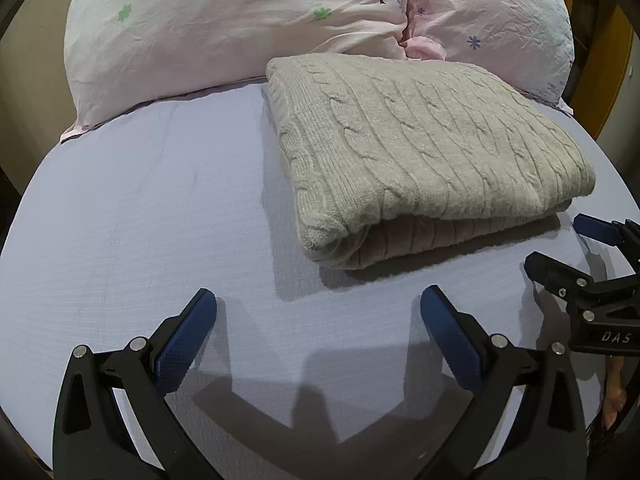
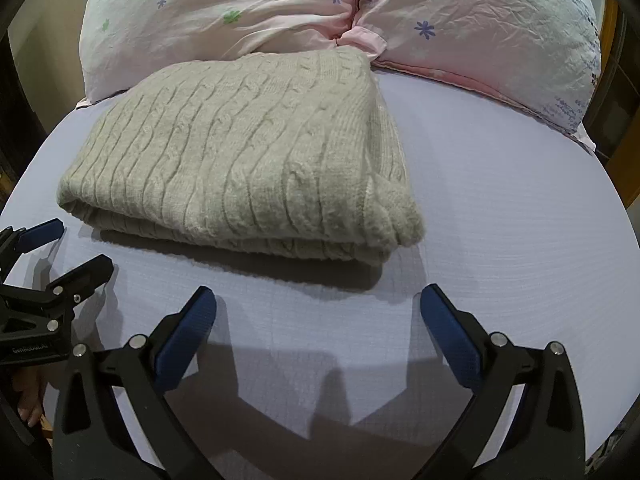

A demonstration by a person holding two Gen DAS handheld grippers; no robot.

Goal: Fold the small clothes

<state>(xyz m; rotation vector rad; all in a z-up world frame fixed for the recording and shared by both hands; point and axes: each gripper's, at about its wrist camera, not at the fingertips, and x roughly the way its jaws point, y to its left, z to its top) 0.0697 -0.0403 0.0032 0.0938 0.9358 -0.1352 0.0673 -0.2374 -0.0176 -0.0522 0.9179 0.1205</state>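
A beige cable-knit sweater (image 1: 424, 152) lies folded into a thick rectangle on the lilac bed sheet (image 1: 140, 220); it also shows in the right wrist view (image 2: 240, 160). My left gripper (image 1: 319, 300) is open and empty, just short of the sweater's near left corner. My right gripper (image 2: 318, 300) is open and empty, in front of the sweater's near edge. The right gripper shows at the right edge of the left wrist view (image 1: 560, 246), and the left gripper at the left edge of the right wrist view (image 2: 82, 242); both stand apart from the sweater.
Two pink flower-print pillows (image 1: 224, 36) (image 2: 480, 28) lie against the head of the bed, behind the sweater and touching its far edge. A wooden frame (image 1: 612, 60) stands at the right. The sheet (image 2: 500, 200) stretches to both sides.
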